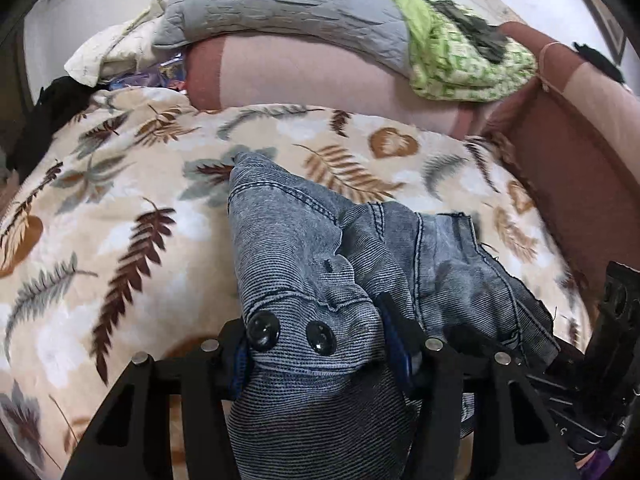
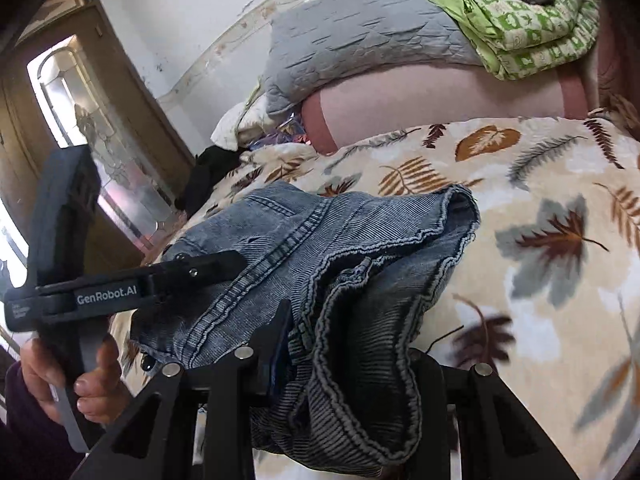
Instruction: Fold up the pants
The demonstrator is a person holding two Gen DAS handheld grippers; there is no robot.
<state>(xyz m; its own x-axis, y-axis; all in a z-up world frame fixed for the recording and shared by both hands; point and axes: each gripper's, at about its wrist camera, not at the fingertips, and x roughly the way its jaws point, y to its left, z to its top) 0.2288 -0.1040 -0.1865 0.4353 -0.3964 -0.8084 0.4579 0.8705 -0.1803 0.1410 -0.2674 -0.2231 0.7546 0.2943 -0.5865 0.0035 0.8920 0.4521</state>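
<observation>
Blue denim pants (image 1: 304,240) bunched on a leaf-print blanket (image 1: 120,208) over the bed. Left gripper (image 1: 320,344) fingers clamped on the buttoned waistband; right gripper (image 2: 344,364) fingers clamped on a hem. Beyond: grey quilted pillow (image 1: 280,4), green patterned cloth (image 1: 460,64), pink bolster (image 1: 312,80), wooden door (image 2: 88,92).
</observation>
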